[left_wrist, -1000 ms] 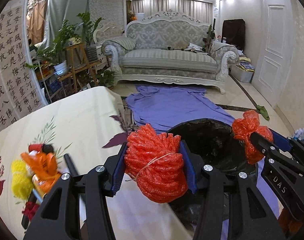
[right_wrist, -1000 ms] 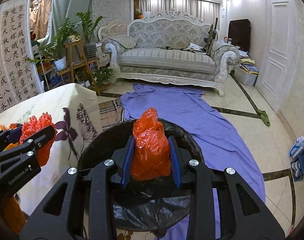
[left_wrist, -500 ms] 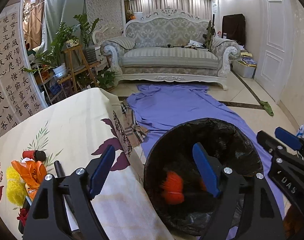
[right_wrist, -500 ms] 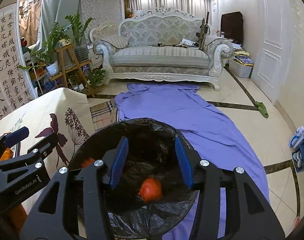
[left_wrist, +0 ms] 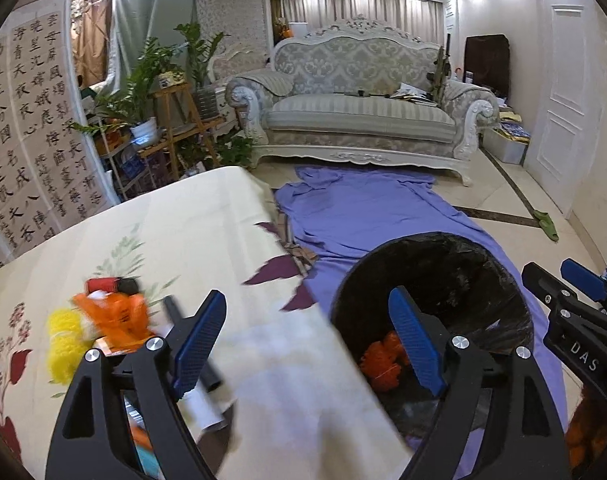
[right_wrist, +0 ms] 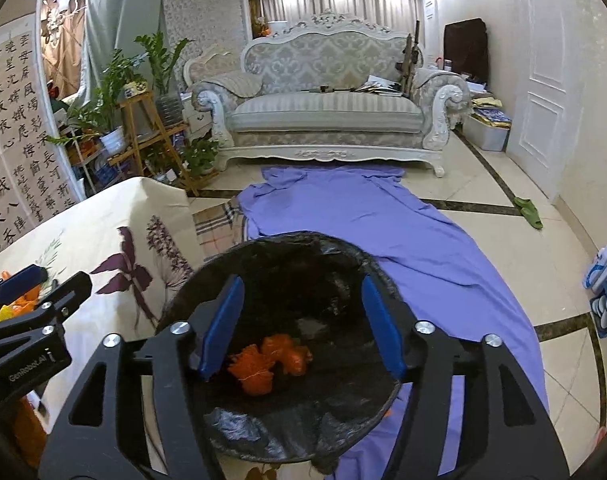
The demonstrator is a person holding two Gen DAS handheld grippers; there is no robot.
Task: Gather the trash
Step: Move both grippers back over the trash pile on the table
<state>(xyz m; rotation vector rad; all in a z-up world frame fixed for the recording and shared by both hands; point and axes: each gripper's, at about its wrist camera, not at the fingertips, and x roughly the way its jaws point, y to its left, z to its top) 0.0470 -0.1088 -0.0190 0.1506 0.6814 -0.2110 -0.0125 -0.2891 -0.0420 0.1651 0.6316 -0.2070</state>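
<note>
Both tools, left [left_wrist: 307, 344] and right [right_wrist: 301, 330], are spreading, empty, over the bin [right_wrist: 263, 248]; orange trash [right_wrist: 263, 360] is lying inside, more waiting on desk [left_wrist: 163, 232].

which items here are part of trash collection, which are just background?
Job:
- bin with black liner
- orange trash in bin
- orange wrapper, yellow mesh and red-capped item on the table

Background:
- sofa
- purple sheet
- plants
- green slippers
</note>
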